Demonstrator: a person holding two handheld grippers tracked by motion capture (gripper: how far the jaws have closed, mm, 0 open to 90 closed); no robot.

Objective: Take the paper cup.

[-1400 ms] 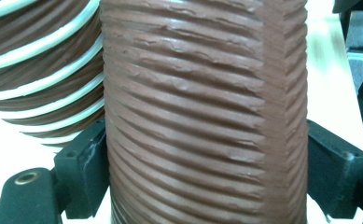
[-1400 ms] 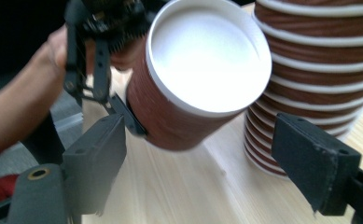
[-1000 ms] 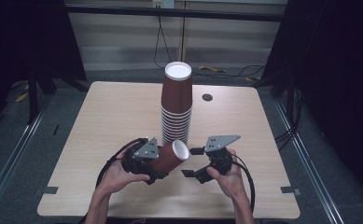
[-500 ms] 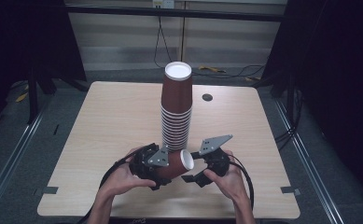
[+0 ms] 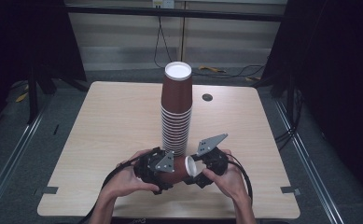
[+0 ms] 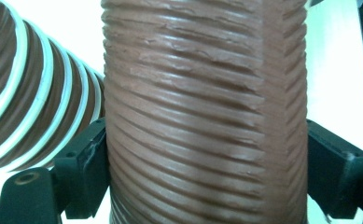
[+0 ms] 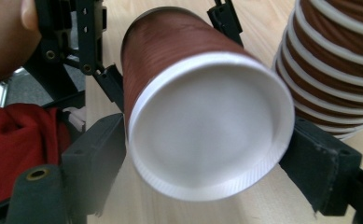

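Cup [image 5: 178, 169], brown ribbed paper w/ white rolled rim, lies on its side near the table's [image 5: 100, 140] 6 o'clock edge, just at 6 o'clock of the stack of cups [image 5: 176, 112]. Left gripper [image 5: 163, 168] is clenched on its body: in the left gripper view both black pads press the ribbed wall [image 6: 202, 126], cup crossing betw them.

Change vs a sec ago: left hand has brought the cup toward 3 o'clock & slightly down, so its open mouth now sits right at the right gripper [image 5: 198, 169]. In the right gripper view the white rim [image 7: 209, 126] lies betw the two jaws, left pad at the rim, right pad at or just behind it; can't tell if they actually press or just bracket it.

Meaning, as I judge it: a hand-to-hand pass or two-handed grip is being set up, prob to seat the cup on the stack.

Materials: cup wall has fine horizontal ridges, matte, slightly scuffed; inside smooth white. Stack is upside down, white bases/rims showing as rings, top one w/ a flat white base. Tabletop pale wood laminate, rounded corners.
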